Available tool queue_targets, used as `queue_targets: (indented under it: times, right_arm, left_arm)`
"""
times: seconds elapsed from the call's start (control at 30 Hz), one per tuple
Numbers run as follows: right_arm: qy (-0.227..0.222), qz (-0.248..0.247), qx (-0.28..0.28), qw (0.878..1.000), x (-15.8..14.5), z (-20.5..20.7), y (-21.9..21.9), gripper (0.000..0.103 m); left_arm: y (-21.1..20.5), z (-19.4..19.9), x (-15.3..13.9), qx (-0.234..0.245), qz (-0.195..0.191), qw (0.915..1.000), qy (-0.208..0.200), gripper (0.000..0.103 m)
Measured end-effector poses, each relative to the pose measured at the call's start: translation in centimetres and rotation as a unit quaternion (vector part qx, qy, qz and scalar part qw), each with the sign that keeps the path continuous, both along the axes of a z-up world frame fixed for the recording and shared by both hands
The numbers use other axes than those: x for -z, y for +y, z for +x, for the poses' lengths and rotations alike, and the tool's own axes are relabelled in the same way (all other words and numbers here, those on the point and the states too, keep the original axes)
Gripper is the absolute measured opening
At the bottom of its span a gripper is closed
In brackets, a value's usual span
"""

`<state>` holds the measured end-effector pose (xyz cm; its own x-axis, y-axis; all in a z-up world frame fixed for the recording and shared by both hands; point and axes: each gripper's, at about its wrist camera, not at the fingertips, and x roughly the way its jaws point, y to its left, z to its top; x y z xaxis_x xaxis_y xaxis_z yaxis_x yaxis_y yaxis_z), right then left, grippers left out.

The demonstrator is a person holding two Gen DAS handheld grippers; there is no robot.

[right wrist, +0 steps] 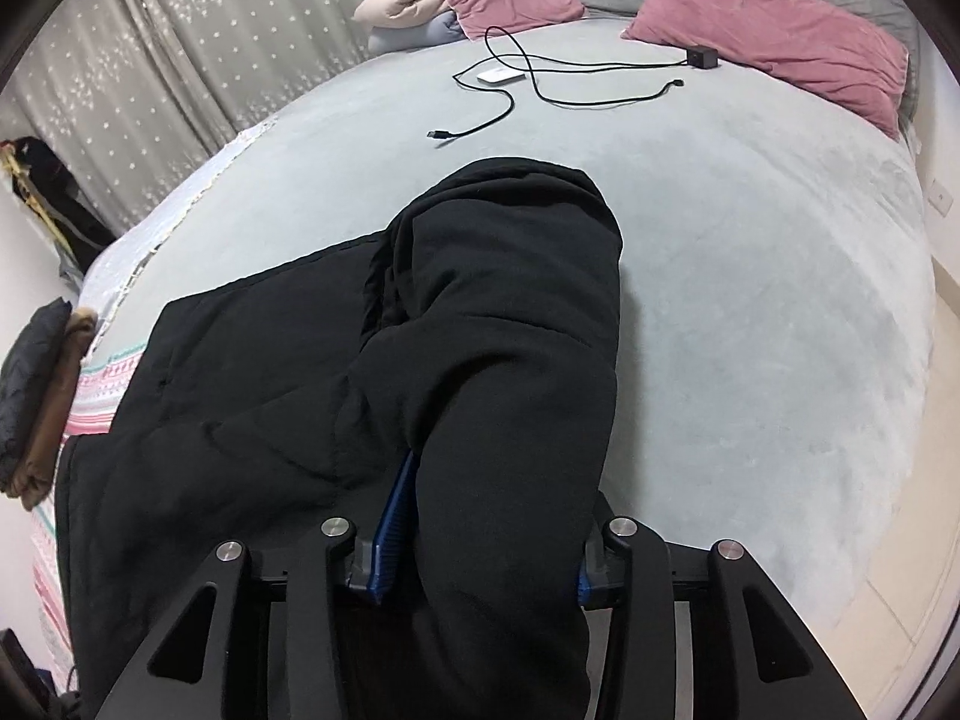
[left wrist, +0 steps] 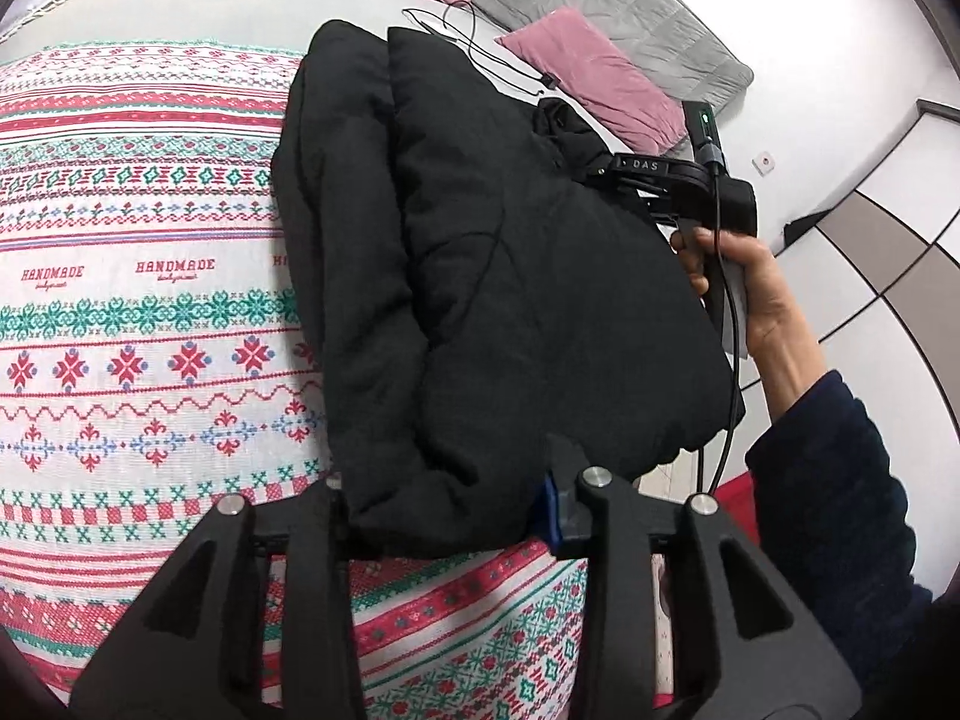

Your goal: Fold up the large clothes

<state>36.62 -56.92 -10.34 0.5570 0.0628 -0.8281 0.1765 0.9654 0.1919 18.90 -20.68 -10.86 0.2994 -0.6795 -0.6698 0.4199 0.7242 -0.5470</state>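
Observation:
A black padded jacket (left wrist: pixel 492 252) lies folded lengthwise on the bed, partly on a patterned bedspread (left wrist: pixel 132 312). My left gripper (left wrist: pixel 444 498) straddles its near end. The fabric fills the gap, but the blue pad (left wrist: pixel 549 510) does not visibly squeeze it, so the gripper reads open. In the left wrist view a hand (left wrist: pixel 738 288) holds my right gripper (left wrist: pixel 591 165) at the jacket's far right edge. A thick fold of the jacket (right wrist: pixel 510 360) runs between the fingers of my right gripper (right wrist: pixel 492 516). The left blue pad (right wrist: pixel 393 531) stands bare beside the fold, jaws open.
Grey sheet (right wrist: pixel 750 300) covers the far half of the bed. Black cables (right wrist: pixel 540 84), a white device (right wrist: pixel 501 75) and a small black box (right wrist: pixel 701 56) lie near pink pillows (right wrist: pixel 774 30). Folded dark and brown clothes (right wrist: pixel 36 396) are stacked at the left edge.

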Motion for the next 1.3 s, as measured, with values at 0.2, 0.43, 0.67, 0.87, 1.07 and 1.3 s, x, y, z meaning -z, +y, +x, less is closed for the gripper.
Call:
queue_targets:
  times: [0.2, 0.43, 0.67, 0.87, 1.07, 1.3]
  right_arm:
    - [-0.011, -0.067, 0.043, 0.997, -2.0, -1.8, 1.4, 0.063]
    - [-0.081, -0.051, 0.065, 0.993, -5.7, -9.0, 3.9, 0.063]
    - [-0.096, -0.043, 0.09, 0.99, -7.3, -15.5, 9.2, 0.056]
    - [-0.037, -0.073, 0.123, 0.989, -4.3, -18.2, 11.6, 0.04]
    - [-0.037, -0.122, 0.122, 0.984, -1.3, -19.1, 12.5, 0.04]
    - [-0.043, -0.113, 0.129, 0.984, 0.5, -19.4, 12.1, 0.04]
  left_arm:
    - [2.9, 0.7, -0.3, 0.004, -0.016, 0.9993, 0.033, 0.047]
    - [6.4, -1.0, -6.4, -0.019, 0.0, 0.9975, -0.069, 0.044]
    - [-1.4, 3.1, -7.6, 0.002, 0.086, 0.9899, -0.113, 0.033]
    - [-2.2, 4.7, -2.9, -0.023, 0.094, 0.9927, -0.072, 0.005]
    - [-2.6, 3.6, -0.9, -0.01, 0.134, 0.986, -0.098, 0.005]
    - [-3.8, 3.7, -0.1, -0.015, 0.154, 0.9813, -0.115, 0.005]
